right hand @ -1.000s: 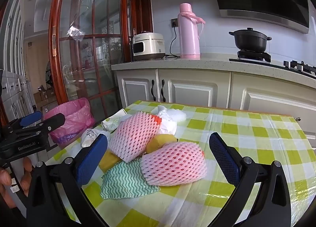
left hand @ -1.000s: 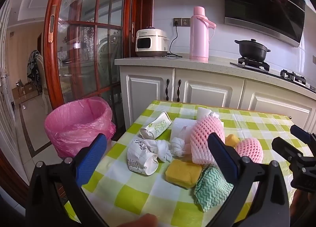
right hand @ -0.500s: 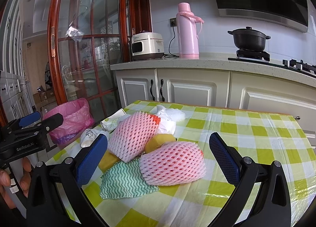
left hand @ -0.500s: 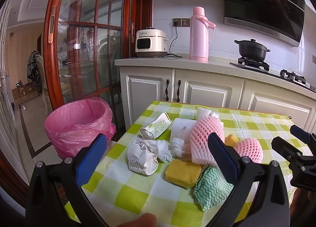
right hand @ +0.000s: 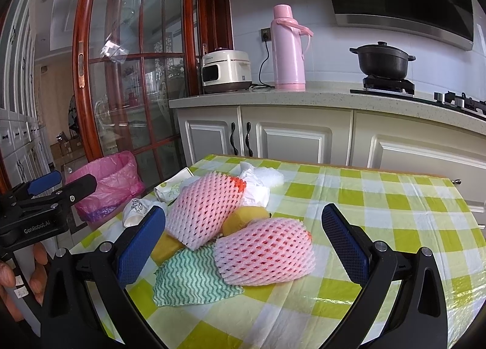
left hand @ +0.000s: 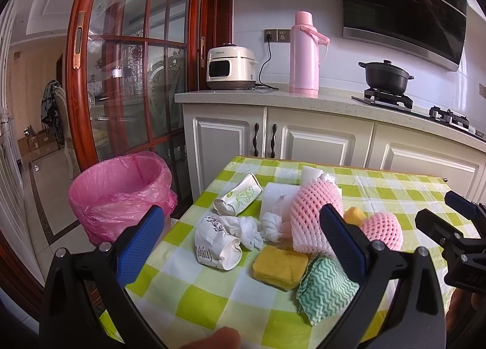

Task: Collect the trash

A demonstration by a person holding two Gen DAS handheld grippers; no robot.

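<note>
The table (left hand: pixel 212 297) has a green checked cloth, and its near edge is cut off. The pink-lined trash bin (left hand: pixel 118 194) stands on the floor beside it, its bottom hidden. Both grippers hang over the trash pile: left gripper (left hand: pixel 243 245) and right gripper (right hand: pixel 243 239), fingers wide apart, holding nothing. A foam net (right hand: pixel 264 252) half hides the yellow sponge (right hand: pixel 246 218). The crushed paper cup (left hand: pixel 217 247) lies near the bin side.

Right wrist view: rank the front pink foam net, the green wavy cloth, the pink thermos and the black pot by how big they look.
1. Front pink foam net
2. Green wavy cloth
3. Pink thermos and black pot: they look about alike, so unranked.
The net and cloth are nearest the camera, so their true sizes stay unsure.
</note>
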